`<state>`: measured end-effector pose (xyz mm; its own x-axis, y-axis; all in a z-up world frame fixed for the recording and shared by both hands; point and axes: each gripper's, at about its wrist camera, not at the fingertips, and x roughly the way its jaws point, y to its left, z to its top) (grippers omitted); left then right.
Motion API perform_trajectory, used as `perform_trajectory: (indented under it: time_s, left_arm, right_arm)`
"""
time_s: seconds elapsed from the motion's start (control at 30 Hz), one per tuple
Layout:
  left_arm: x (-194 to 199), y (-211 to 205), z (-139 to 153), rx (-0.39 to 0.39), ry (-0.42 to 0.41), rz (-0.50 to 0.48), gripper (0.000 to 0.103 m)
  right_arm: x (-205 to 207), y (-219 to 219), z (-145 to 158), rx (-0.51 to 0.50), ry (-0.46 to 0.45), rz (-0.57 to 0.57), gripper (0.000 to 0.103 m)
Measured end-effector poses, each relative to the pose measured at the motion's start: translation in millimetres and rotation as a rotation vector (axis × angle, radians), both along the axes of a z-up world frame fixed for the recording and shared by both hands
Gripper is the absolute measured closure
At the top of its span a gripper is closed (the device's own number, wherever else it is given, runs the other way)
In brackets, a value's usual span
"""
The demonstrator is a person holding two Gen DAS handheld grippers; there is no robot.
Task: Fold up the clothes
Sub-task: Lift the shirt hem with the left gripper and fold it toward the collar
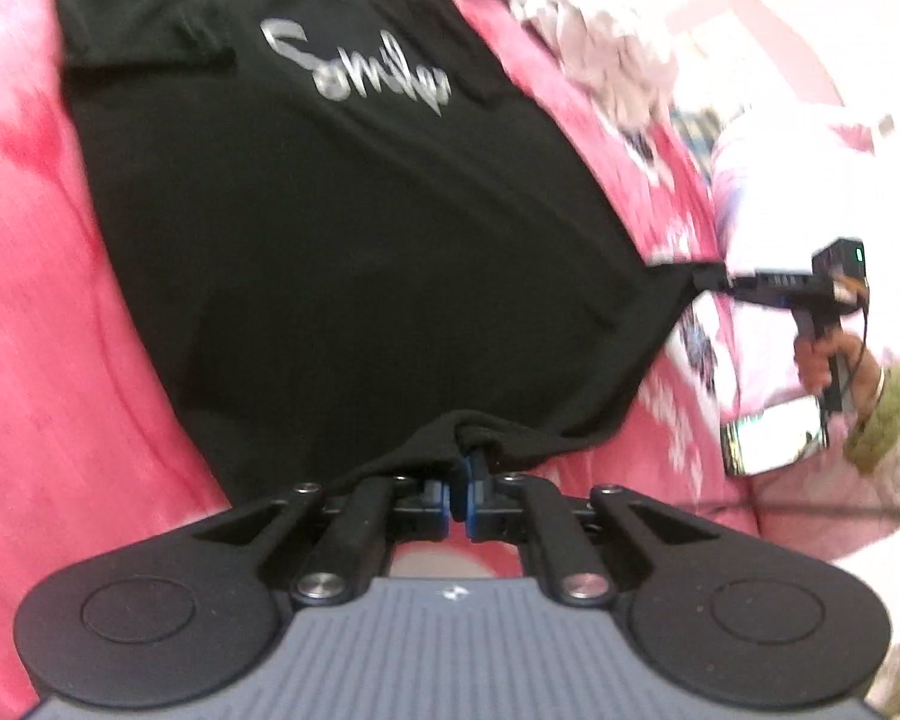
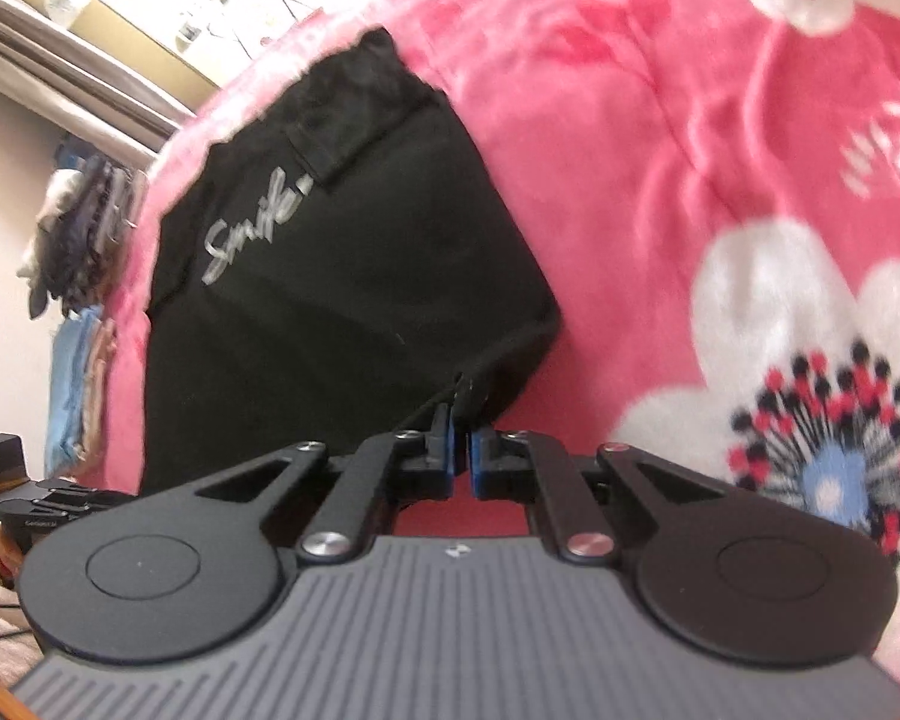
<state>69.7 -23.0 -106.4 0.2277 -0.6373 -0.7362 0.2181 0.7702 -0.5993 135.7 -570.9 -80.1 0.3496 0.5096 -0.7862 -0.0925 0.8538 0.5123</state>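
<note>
On the pink flowered blanket [image 2: 660, 150] lies a black T-shirt [image 1: 330, 240] with silver script across its chest, sleeves already folded inward. Both grippers pinch its near hem — the left gripper [image 1: 459, 468] clenched on one bunched corner, the right gripper [image 2: 459, 420] clamped on the other, which the left wrist view shows pulled taut. Beside it a hand [image 1: 834, 360] grips the right tool's handle.

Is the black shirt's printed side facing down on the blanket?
No, the black shirt lies on the pink blanket with its silver lettering facing up, plain in the left wrist view.
</note>
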Motion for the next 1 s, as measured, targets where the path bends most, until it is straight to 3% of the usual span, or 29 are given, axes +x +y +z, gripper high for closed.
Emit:
perform_trajectory:
  time_s: [0.43, 0.73, 1.0]
  left_arm:
    - [50, 45, 51, -0.013, -0.242, 0.272, 0.098]
    - [99, 71, 47, 0.011, -0.321, 0.427, 0.098]
    - [148, 106, 33, -0.005, -0.336, 0.559, 0.098]
  right_arm:
    - [90, 39, 38, 0.013, -0.152, 0.024, 0.1]
    - [181, 76, 49, 0.047, -0.289, 0.023, 0.1]
    - [265, 125, 40, 0.061, -0.323, 0.037, 0.1]
